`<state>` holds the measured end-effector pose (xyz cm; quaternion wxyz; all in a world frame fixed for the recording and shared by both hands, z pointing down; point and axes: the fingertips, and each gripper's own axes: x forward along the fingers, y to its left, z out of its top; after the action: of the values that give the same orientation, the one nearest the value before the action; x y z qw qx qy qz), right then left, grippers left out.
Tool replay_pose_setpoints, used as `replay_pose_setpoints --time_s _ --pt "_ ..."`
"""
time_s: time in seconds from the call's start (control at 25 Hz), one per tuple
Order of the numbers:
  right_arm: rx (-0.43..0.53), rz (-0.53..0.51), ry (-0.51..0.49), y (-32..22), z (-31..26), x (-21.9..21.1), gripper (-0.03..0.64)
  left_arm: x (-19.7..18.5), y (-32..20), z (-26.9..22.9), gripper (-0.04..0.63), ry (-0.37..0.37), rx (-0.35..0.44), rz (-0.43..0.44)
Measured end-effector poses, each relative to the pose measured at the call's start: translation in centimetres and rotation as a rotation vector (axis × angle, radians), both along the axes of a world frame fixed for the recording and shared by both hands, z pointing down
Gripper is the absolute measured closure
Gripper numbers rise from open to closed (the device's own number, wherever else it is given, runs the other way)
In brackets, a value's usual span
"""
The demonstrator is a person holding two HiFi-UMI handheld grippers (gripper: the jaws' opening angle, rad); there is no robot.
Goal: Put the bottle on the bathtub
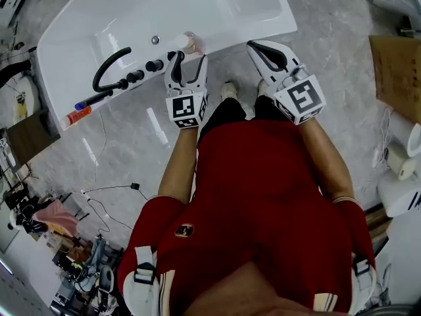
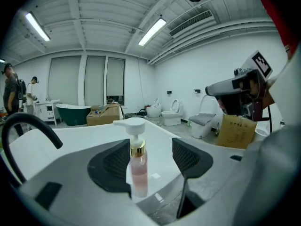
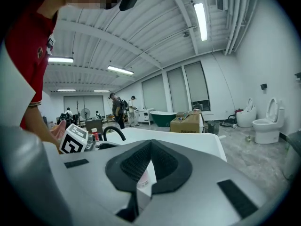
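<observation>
A clear pump bottle point(image 2: 138, 166) of pink liquid, with a gold collar and a white pump head, stands upright on the white bathtub's rim point(image 1: 217, 41). In the head view the bottle point(image 1: 189, 43) is just beyond my left gripper point(image 1: 189, 60). The left gripper point(image 2: 151, 159) is open; the bottle stands between its jaws, close to the left pad, with a clear gap to the right pad. My right gripper point(image 1: 266, 50) hovers over the tub's edge to the right, shut and holding nothing. In its own view the right gripper point(image 3: 150, 146) has its pads meeting at the tip.
A curved black faucet point(image 1: 107, 66) and black knobs point(image 1: 143, 70) sit on the tub rim left of the bottle. A red-capped tube point(image 1: 77, 116) lies further left. A cardboard box point(image 1: 398, 71) and white rolls point(image 1: 402, 157) are on the floor at right. Cables point(image 1: 105, 196) trail at lower left.
</observation>
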<state>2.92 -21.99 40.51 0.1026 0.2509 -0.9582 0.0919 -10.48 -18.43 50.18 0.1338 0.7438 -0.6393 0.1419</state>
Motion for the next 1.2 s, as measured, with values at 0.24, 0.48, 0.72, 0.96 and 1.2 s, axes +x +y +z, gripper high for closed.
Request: replay_pose_setpoints --time_s 0.24,0.48,0.72,0.96,1.2 --pt "0.006 -0.018 -0.033 0.2 -0.7 0.4 0.618 2.0 0.0 -5.0 0.325 0.02 0.082 0.044" --pt "0.026 -0.022 -0.069 0.1 -2.0 1.4 0.618 4.4 -0.4 -9.4 0.35 0.058 0.157 0.093" --pt "0.052 -0.027 -0.118 -0.4 -4.0 2.4 0.618 6.0 -1.5 -12.8 0.374 0.092 0.213 0.141" --pt "0.081 -0.031 -0.157 -0.8 -6.4 3.2 0.618 7.6 -1.9 -16.0 0.455 0.103 0.271 0.175" --pt "0.108 -0.055 -0.18 -0.3 -7.4 2.9 0.618 7.9 -1.8 -16.9 0.579 0.073 0.293 0.173"
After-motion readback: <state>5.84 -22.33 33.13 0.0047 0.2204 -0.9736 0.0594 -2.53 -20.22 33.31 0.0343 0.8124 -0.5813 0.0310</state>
